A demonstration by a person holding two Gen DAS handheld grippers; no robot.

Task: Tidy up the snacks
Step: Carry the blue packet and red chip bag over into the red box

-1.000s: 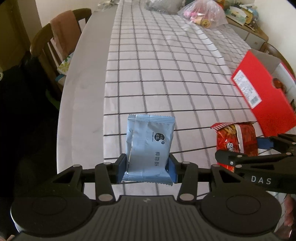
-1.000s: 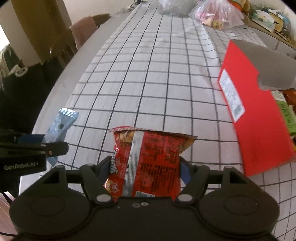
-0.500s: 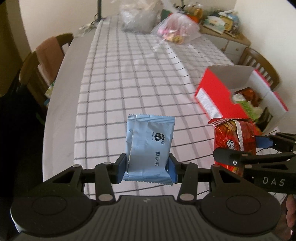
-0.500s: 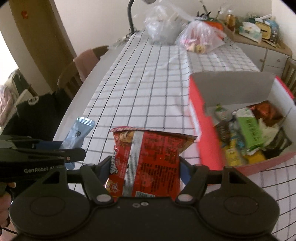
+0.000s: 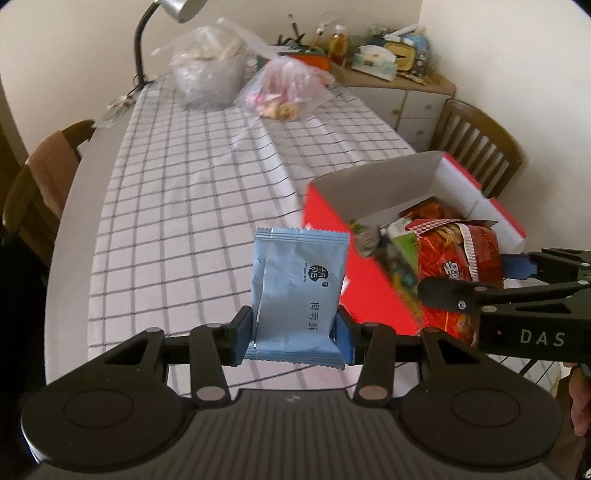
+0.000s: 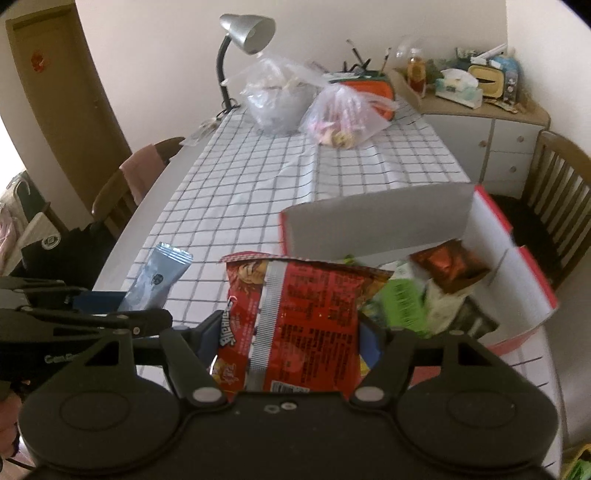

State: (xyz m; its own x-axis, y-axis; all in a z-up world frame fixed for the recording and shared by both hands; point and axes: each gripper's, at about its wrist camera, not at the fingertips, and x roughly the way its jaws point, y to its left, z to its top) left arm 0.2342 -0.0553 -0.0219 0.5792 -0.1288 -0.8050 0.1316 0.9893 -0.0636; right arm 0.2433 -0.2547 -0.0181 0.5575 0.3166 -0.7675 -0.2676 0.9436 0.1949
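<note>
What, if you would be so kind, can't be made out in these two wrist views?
- Red box contents: blurred in both views, partly behind the red snack bag.
- Blue packet lower edge: left view, behind the left hand-held gripper.
- Cabinet-top clutter: too small.

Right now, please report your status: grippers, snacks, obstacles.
Left gripper shut on blue packet. Right gripper shut on red bag. Red box open, partly full. Nothing in the way.

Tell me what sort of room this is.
Most likely a home dining room. A long table with a checked cloth has wooden chairs around it, a desk lamp at its far end, and a cluttered corner cabinet behind.
</note>
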